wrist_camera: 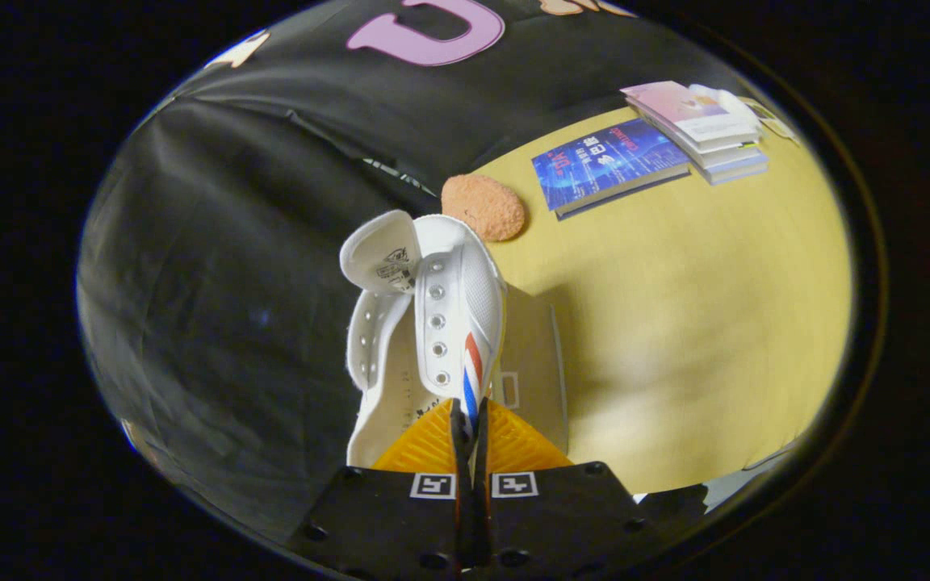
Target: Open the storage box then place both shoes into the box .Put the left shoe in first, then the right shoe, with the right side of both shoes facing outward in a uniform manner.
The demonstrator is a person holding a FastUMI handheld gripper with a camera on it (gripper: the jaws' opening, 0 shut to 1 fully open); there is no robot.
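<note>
A white canvas shoe (433, 323) with red and blue side stripes and no laces hangs lifted above the table, its tongue flopped forward and its toe pointing away from me. My gripper (469, 415) is shut on the shoe's side wall near the stripes, both fingers pinching the fabric edge. Beneath and just beyond the shoe lies a pale, translucent flat panel (534, 363) of the storage box on the yellow table (715, 323); whether the box is open I cannot tell.
A round orange-brown sponge-like pad (483, 206) lies on the table beyond the shoe. A blue book (609, 161) and a stack of books (703, 129) sit at the far side. Black cloth wall rises past the table edge.
</note>
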